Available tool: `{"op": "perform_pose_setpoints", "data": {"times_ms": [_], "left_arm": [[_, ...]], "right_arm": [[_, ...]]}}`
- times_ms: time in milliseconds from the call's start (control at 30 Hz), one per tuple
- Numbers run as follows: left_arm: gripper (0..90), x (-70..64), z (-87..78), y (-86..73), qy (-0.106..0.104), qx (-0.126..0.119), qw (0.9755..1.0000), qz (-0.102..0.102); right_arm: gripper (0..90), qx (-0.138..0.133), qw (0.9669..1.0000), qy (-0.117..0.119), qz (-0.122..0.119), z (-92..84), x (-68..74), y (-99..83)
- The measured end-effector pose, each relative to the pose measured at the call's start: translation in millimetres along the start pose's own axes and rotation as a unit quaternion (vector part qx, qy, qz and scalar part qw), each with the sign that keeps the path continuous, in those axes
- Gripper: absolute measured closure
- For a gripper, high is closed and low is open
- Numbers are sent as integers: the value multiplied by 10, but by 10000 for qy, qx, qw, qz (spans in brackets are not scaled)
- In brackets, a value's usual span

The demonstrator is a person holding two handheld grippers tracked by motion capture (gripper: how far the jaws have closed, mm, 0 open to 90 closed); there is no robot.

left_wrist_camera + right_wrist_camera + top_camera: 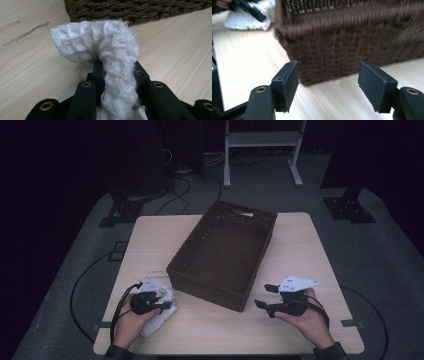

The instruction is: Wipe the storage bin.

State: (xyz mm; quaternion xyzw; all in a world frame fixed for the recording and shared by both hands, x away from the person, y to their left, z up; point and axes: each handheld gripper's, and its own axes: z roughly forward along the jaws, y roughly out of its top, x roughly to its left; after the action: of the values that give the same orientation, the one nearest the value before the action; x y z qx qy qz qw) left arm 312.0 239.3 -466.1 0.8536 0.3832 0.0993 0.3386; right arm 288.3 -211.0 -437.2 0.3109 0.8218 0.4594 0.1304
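Nearest the lens, a fold of the white knitted cloth (117,62) runs up between the black jaws of the left hand-held gripper (117,75), which is clamped tight on it; the rest of the cloth bunches ahead of the jaws and lies on the bench (30,75), just beside the near left corner of the brown woven basket (222,252). From above, the cloth (159,312) sits under the left hand-held gripper (157,306), touching the bench and close to the basket's near wall.

The right hand-held gripper (265,296) hovers by the basket's near right corner with its jaws parted and nothing between them — its own view (328,82) faces the basket wall (352,52), blurred.

Risks, as I judge them: the grip holds only one narrow fold, so if lifted toward the basket the loose bulk may trail and snag on the rim, or the soft knit may slip free. The basket looks light — a cloth dragged over its wall, or the right hand-held gripper brushing its corner, could push it across the bench.
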Motion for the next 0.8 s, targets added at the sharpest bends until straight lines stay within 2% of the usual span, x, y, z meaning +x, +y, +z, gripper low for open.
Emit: {"op": "perform_pose_setpoints", "data": {"times_ms": [200,367,533,700,800], "left_arm": [[679,11,25,-13,-18,105,9999,-29],[657,4,54,-18,-20,149,9999,-23],[615,11,73,-30,-63,154,9998,-80],[554,13,81,-40,-129,142,9998,-87],[540,8,82,-42,-135,143,9998,-72]], "right_arm": [[296,363,9993,9,116,240,8,-156],[289,680,9977,56,54,437,100,-224],[286,828,9966,4,-38,590,194,-244],[263,1016,9945,-185,-161,731,251,-258],[258,955,9948,-296,-187,757,274,-262]]}}
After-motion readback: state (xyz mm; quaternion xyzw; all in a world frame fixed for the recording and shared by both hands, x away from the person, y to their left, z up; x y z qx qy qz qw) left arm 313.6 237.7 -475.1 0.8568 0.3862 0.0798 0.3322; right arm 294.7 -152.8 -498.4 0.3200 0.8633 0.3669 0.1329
